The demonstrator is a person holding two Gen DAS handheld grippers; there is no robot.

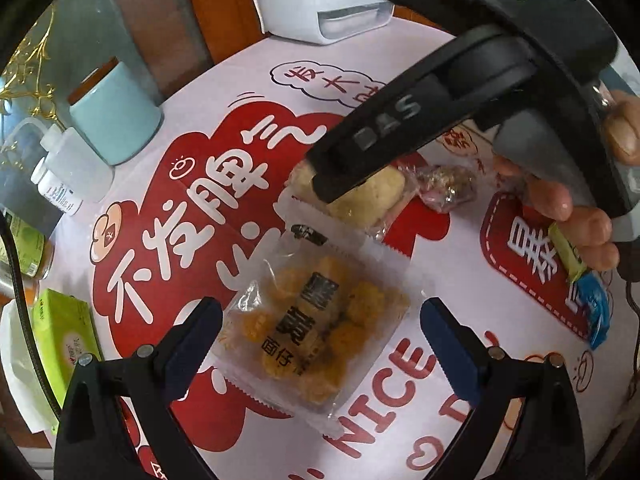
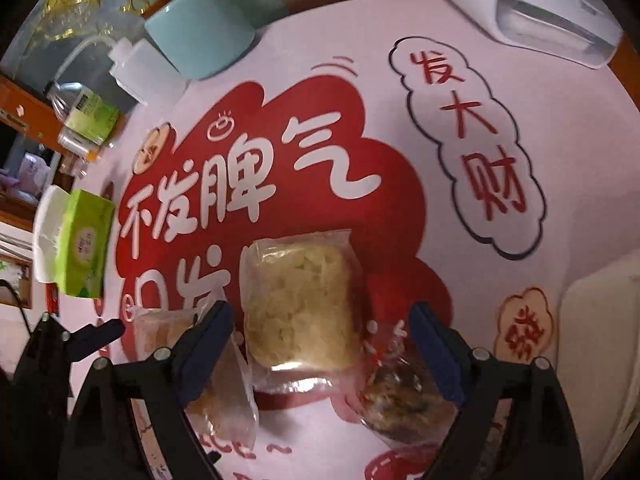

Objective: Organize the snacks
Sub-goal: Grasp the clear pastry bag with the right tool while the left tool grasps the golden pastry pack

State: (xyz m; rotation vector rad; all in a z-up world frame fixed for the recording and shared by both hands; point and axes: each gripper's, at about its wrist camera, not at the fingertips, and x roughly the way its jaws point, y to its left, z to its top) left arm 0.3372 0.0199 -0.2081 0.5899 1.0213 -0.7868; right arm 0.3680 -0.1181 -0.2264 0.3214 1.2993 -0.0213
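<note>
A clear packet of orange-yellow snack balls [image 1: 316,328] lies flat on the printed red and white tablecloth [image 1: 248,92]. My left gripper [image 1: 318,320] points down over it, open, with a finger on either side and neither pad pressing. Just beyond lies a pale yellow snack packet [image 2: 300,300], with my right gripper [image 2: 320,316] open astride it and a gap at the right pad. From the left wrist, the right gripper's black finger [image 1: 332,184] covers part of that packet [image 1: 368,204]. A hand [image 1: 580,208] holds that gripper.
A dark nutty sweet in crinkly wrap [image 2: 404,392] lies right of the pale packet. Small green and blue sweets [image 1: 576,276] lie further right. A teal cup [image 1: 116,116], white bottle [image 1: 60,176], green tissue pack [image 2: 84,240] and white appliance [image 2: 532,4] ring the table's edge.
</note>
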